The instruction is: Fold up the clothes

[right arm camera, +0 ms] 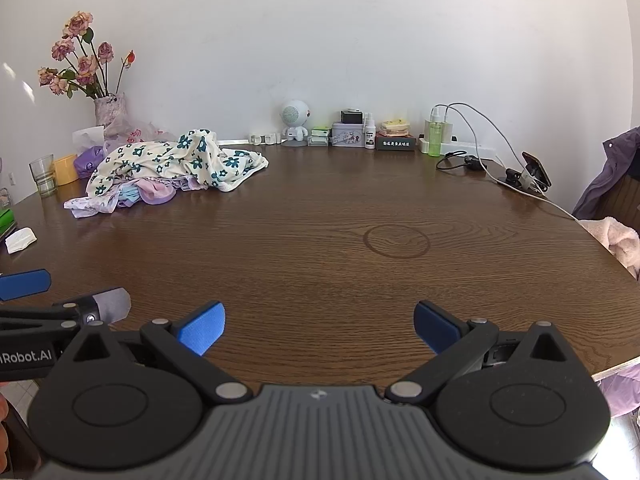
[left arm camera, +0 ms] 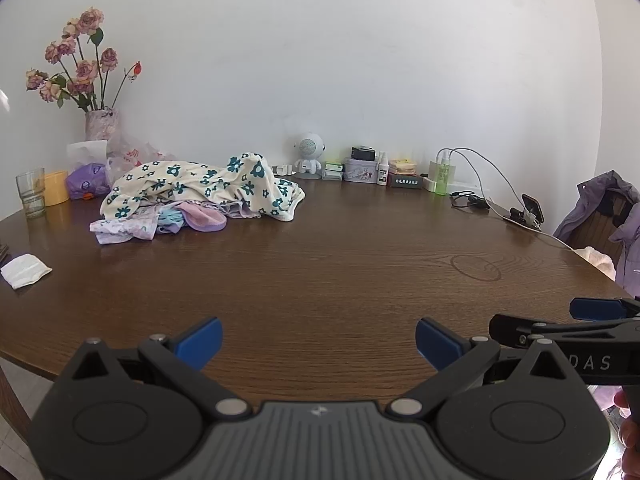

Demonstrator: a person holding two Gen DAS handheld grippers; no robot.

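Observation:
A heap of clothes lies at the far left of the brown wooden table (left arm camera: 320, 256). On top is a cream garment with teal flowers (left arm camera: 208, 184), also in the right wrist view (right arm camera: 176, 162). Under it are purple, pink and blue pieces (left arm camera: 160, 222). My left gripper (left arm camera: 319, 342) is open and empty above the table's near edge, far from the heap. My right gripper (right arm camera: 319, 326) is open and empty beside it, to the right. Each gripper shows at the edge of the other's view.
A vase of dried roses (left arm camera: 100, 124), a glass (left arm camera: 31, 194), a yellow cup (left arm camera: 56, 187) and a tissue (left arm camera: 25, 271) stand at the left. A small white robot figure (left arm camera: 308, 156), boxes, bottles and cables (left arm camera: 480, 184) line the back wall. A purple jacket (left arm camera: 600, 208) hangs at the right.

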